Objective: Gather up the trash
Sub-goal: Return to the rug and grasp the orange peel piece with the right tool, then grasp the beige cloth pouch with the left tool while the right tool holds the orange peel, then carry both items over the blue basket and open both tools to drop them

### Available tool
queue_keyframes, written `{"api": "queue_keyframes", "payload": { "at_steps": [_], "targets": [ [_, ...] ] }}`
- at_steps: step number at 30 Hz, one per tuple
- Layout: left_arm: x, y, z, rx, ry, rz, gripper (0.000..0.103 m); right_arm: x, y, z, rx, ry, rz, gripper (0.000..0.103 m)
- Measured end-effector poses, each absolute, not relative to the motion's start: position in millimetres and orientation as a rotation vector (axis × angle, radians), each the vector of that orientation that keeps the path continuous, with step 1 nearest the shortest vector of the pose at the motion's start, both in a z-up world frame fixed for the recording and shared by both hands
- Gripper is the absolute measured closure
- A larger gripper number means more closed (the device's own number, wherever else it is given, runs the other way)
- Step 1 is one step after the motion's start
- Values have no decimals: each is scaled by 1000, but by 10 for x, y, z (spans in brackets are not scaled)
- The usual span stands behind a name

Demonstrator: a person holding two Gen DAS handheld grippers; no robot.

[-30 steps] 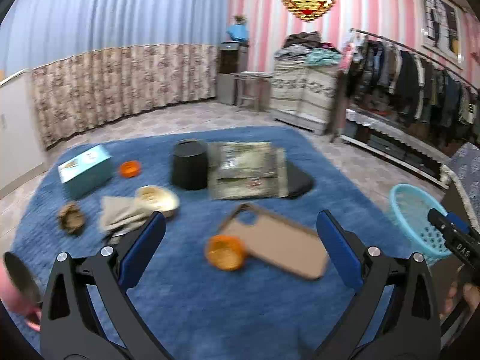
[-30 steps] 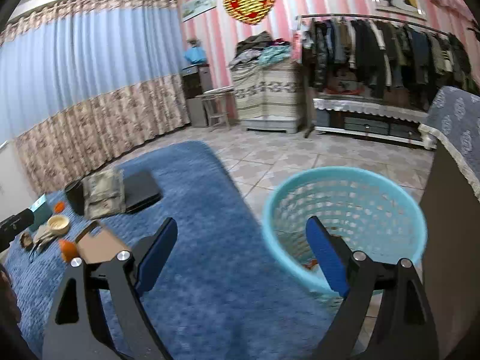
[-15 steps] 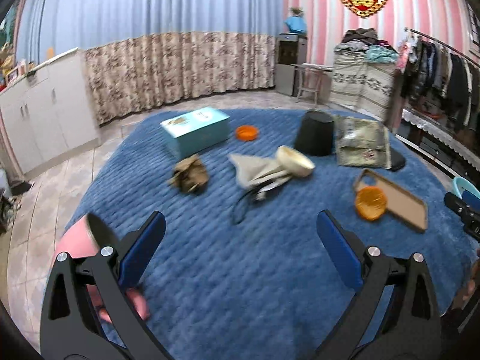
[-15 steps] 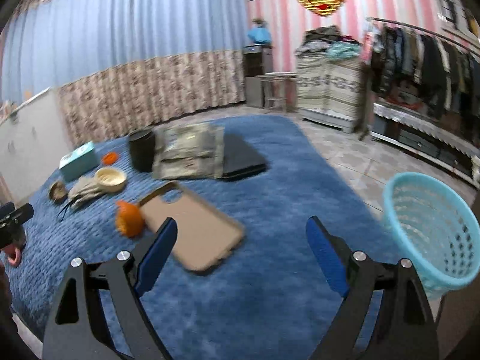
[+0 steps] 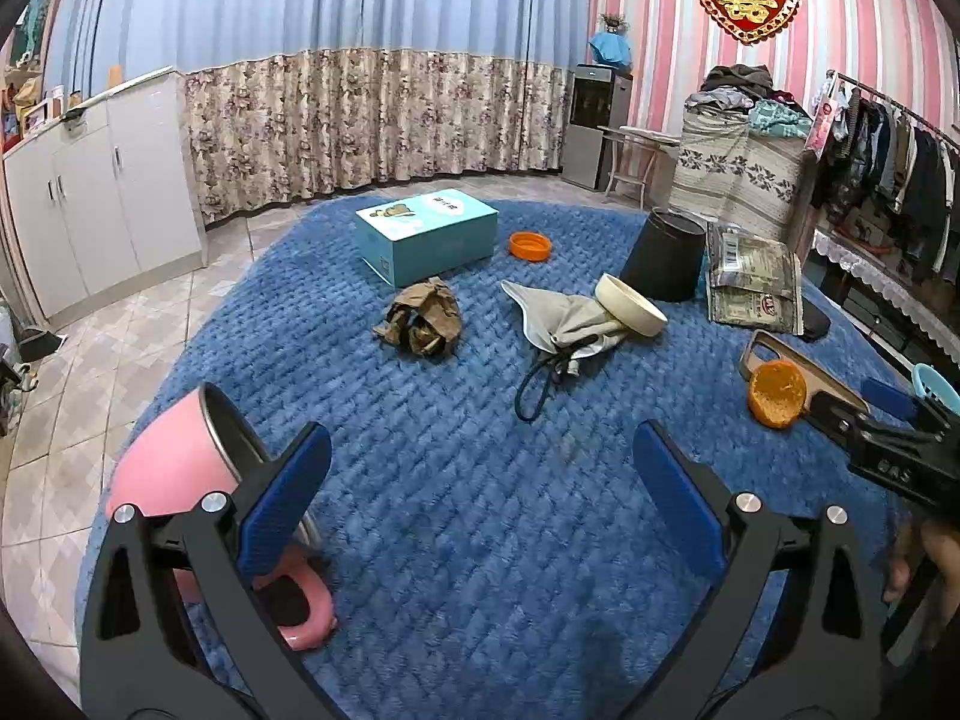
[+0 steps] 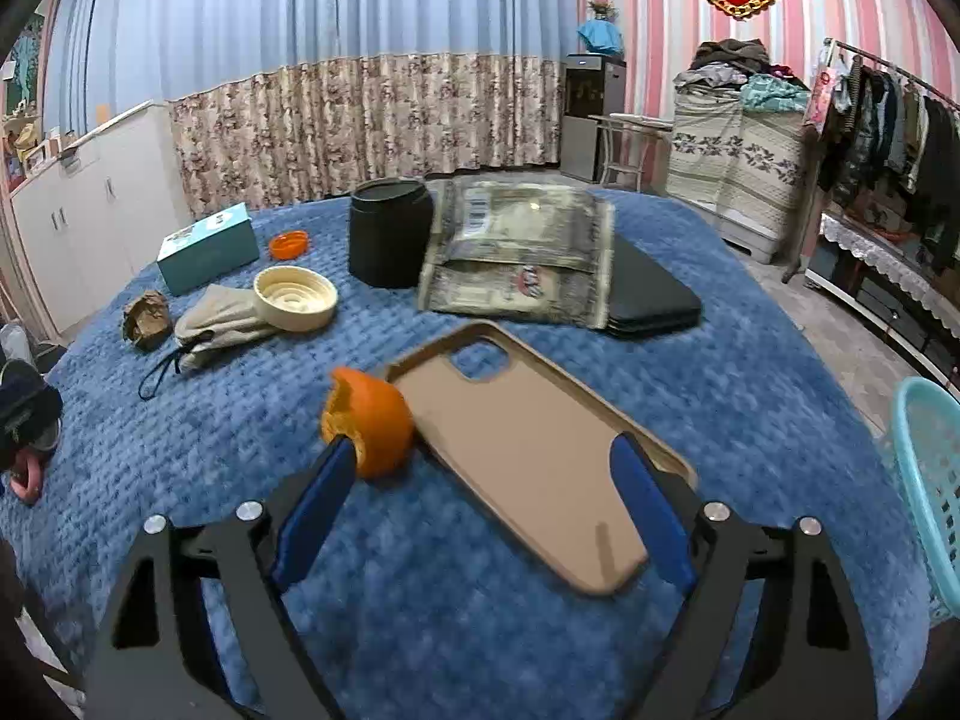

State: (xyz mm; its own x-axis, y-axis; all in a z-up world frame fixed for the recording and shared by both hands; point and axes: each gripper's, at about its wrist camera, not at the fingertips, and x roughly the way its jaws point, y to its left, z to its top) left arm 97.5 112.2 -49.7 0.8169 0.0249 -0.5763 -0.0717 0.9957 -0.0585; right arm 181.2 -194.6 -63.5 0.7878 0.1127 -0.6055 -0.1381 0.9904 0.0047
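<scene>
Half an orange peel (image 6: 372, 420) lies on the blue rug (image 6: 480, 630), against the edge of a brown phone case (image 6: 528, 450). My right gripper (image 6: 483, 450) hovers low over both. Its jaws are closing, the left fingertip (image 6: 336, 468) is just in front of the peel, and the pads press on nothing. My left gripper (image 5: 480, 450) is open over bare rug (image 5: 480, 540), with a pink mug (image 5: 174, 468) lying behind its left finger. Crumpled brown paper (image 5: 423, 321) sits further ahead. The light-blue basket (image 6: 930, 480) stands at the rug's right edge.
On the rug are a teal box (image 5: 426, 234), an orange lid (image 5: 529, 246), a black tub (image 6: 390, 234), a cream lid (image 6: 294, 297) on a grey pouch (image 5: 558, 315), a foil bag (image 6: 522, 252) and a dark flat case (image 6: 651, 294). White cupboards (image 5: 90, 210) and a clothes rack (image 6: 888, 120) line the walls.
The right gripper swung left from the basket to the peel and phone case, and its jaws narrowed a little. The left gripper swung left from the phone case towards the pink mug.
</scene>
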Motion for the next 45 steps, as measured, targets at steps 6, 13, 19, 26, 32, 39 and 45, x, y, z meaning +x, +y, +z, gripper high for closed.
{"api": "queue_keyframes", "payload": {
  "at_steps": [6,13,19,26,32,39,45],
  "targets": [
    [965,1112,-489,-69,608,50,6,1983,-1656,-717,-115,713,206,70],
    [1034,1093,-496,-94,616,35,6,1830,-1684,-610,-112,649,223,94],
    [1321,956,-500,-94,638,8,6,1709,-1921,-502,-78,623,190,94],
    [1865,809,-548,-116,720,-22,17,1582,-2251,-498,-11,619,132,94],
    [2236,707,-762,-95,828,-19,45,1535,-2448,-512,31,617,100,94],
    [2285,724,-778,-121,849,-44,85,1519,-2498,-492,47,601,93,94],
    [1856,848,-607,-162,769,-26,89,1477,-2558,-479,66,583,84,94]
  ]
}}
